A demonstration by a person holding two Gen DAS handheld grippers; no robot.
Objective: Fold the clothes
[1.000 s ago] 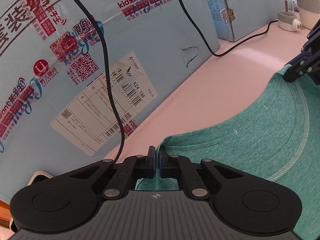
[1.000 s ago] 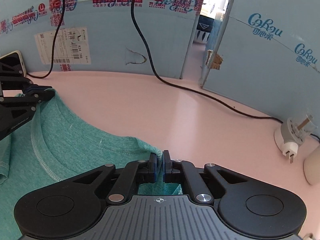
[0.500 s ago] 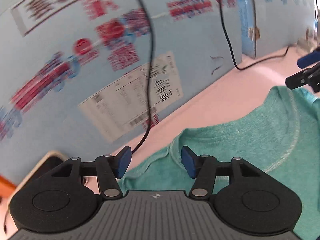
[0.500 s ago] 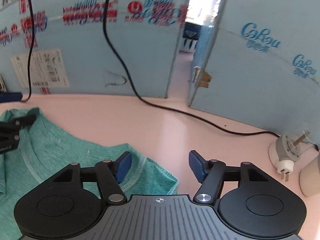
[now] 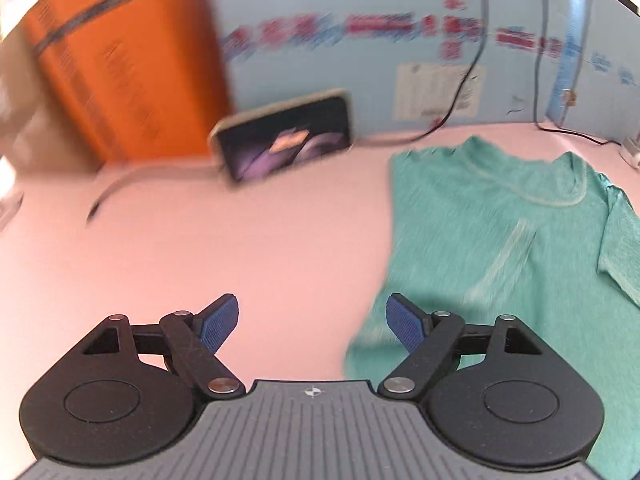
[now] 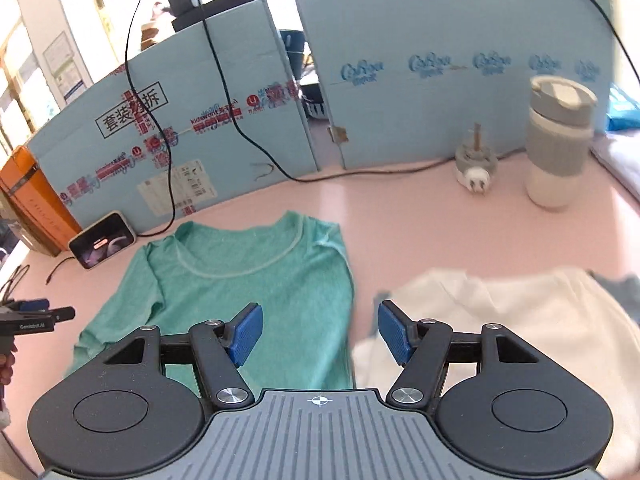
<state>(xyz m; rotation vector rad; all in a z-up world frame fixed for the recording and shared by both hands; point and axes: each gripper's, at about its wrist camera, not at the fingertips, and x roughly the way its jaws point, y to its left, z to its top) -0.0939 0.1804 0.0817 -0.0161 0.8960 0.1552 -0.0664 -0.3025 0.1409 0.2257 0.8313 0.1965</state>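
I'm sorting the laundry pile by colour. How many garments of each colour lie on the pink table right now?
Green: 1, the green long-sleeved top
White: 1, the white garment
Grey-blue: 1, a scrap of cloth showing past the white one; what it is cannot be told
Total: 3

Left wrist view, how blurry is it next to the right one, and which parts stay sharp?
Left wrist view: heavy motion smear on the orange box, phone and green shirt; only the fingers look crisp. Right wrist view: mostly sharp, though the white cloth is soft; fisheye bends the walls.
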